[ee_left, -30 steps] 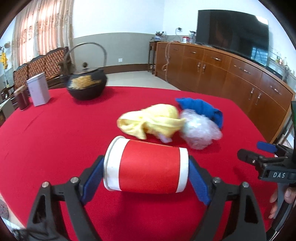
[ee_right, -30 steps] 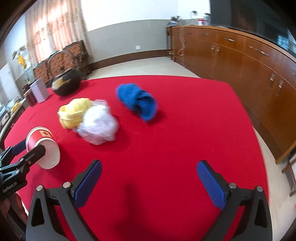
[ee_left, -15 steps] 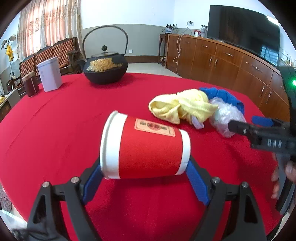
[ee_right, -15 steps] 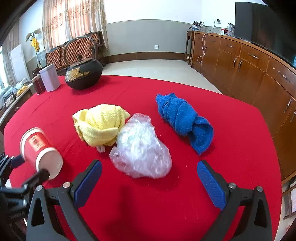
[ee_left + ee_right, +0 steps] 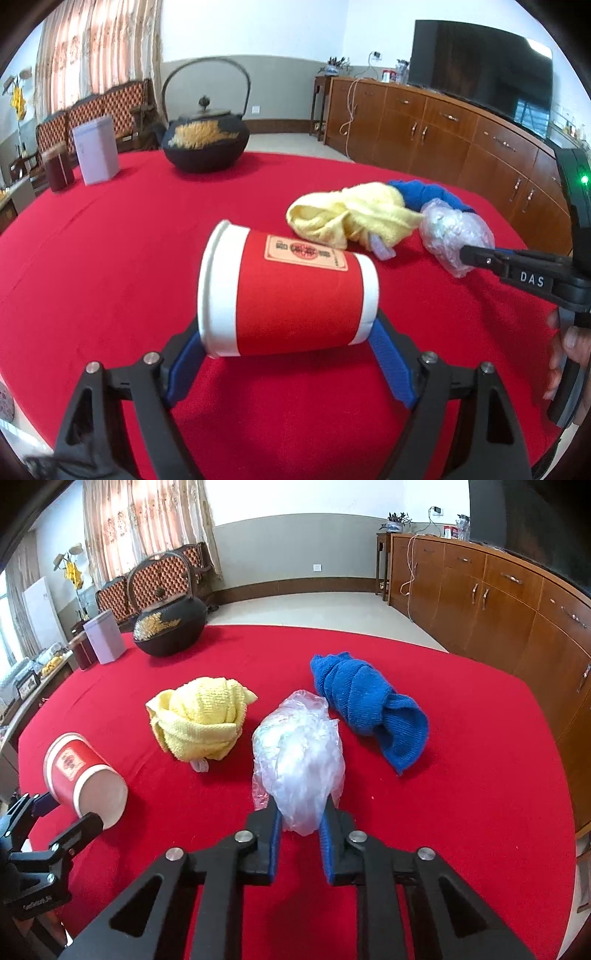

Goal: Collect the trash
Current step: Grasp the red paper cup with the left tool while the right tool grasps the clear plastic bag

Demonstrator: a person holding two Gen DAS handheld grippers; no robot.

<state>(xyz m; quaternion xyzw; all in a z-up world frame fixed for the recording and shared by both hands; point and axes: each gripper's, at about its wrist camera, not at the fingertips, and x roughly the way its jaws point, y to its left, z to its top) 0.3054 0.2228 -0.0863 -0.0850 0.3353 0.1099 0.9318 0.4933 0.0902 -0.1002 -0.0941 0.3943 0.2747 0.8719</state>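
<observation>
The left tool (image 5: 288, 350) pinches a red paper cup (image 5: 288, 291) between its blue pads, one pad against the rim end and the other against the base. The cup lies on its side with its long axis running across the tool, open white-rimmed mouth toward the left and base toward the right, label facing up; it is held above the red tabletop (image 5: 110, 258). In the right wrist view the same cup (image 5: 83, 773) shows at the left edge, its white base turned toward the camera.

The right tool (image 5: 299, 834) is pressed together on the near end of a crumpled clear plastic bag (image 5: 299, 760), whose bulk stretches away from the tool along its fingers. Whether the bag rests on the cloth or is lifted cannot be told. A bunched yellow towel (image 5: 199, 720) lies just left of the bag and a twisted blue towel (image 5: 365, 705) just right of it. A black iron kettle (image 5: 170, 627) stands far back on the tabletop.
</observation>
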